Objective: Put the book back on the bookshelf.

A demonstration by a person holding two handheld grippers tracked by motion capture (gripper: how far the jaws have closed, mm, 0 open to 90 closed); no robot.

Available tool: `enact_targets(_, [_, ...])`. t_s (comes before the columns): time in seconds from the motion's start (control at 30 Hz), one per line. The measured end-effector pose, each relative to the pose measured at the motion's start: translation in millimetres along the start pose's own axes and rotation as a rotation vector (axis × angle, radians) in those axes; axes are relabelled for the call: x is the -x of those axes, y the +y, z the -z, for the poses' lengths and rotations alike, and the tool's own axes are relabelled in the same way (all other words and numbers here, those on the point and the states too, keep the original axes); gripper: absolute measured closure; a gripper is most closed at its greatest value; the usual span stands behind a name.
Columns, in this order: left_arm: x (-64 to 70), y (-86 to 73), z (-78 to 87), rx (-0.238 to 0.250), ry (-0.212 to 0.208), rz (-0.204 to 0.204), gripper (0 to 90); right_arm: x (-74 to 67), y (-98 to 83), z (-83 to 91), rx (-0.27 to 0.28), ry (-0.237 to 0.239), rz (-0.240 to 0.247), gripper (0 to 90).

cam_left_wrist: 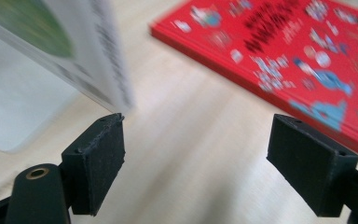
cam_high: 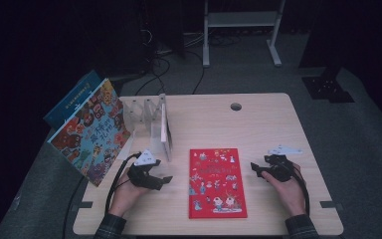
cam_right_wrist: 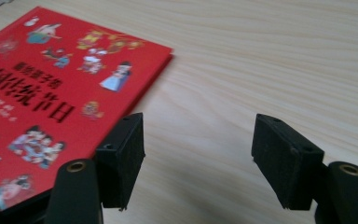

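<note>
the red book [cam_high: 217, 183] lies flat mid-table between the grippers, its black chinese title too blurred to read. left gripper [cam_high: 165, 180] and right gripper [cam_high: 254, 168] both gape wide, holding nothing, beside it.

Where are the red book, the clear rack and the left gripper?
red book [cam_high: 217, 183]: high view, middle of its cover.
clear rack [cam_high: 155, 124]: high view, on its divider wall.
left gripper [cam_high: 168, 179]: high view, midway between its fingertips, jaws open and empty.
</note>
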State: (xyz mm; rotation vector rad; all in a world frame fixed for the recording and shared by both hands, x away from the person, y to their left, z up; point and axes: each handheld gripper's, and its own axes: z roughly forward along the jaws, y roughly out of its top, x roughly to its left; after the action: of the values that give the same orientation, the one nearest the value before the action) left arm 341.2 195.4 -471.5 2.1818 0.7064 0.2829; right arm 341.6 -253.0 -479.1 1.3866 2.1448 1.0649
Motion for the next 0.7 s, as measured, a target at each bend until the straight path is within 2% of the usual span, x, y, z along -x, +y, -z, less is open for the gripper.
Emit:
enact_targets(0.07, [4.8,-3.9,-2.7,-0.024,-0.008,-0.013,11.6,-7.7,3.8,-4.1,-0.007,0.020,0.021,33.7])
enact_targets(0.23, [12.5,-11.3,-9.0,-0.072,-0.002,-0.051,0.7,-22.7,12.0,-13.9,-0.012,0.079,0.031,34.2])
enact_targets(0.33, [16.9,-13.7,-13.2,-0.093,-0.005,-0.076,0.0,-30.9,16.1,-21.9,-0.010,0.106,0.034,34.7])
enact_targets(0.37, [18.3,-13.9,-14.3,-0.095,-0.006,-0.082,0.0,-36.1,16.9,-29.4,-0.020,0.121,0.031,34.7])
enact_targets(0.57, [20.1,-14.0,-16.5,-0.090,-0.017,-0.096,0.0,-42.4,15.9,-41.8,-0.042,0.136,0.035,34.8])
enact_targets(0.7, [22.5,-13.7,-18.8,-0.089,-0.044,-0.102,0.0,-46.4,16.0,-48.0,-0.049,0.155,0.023,34.2])
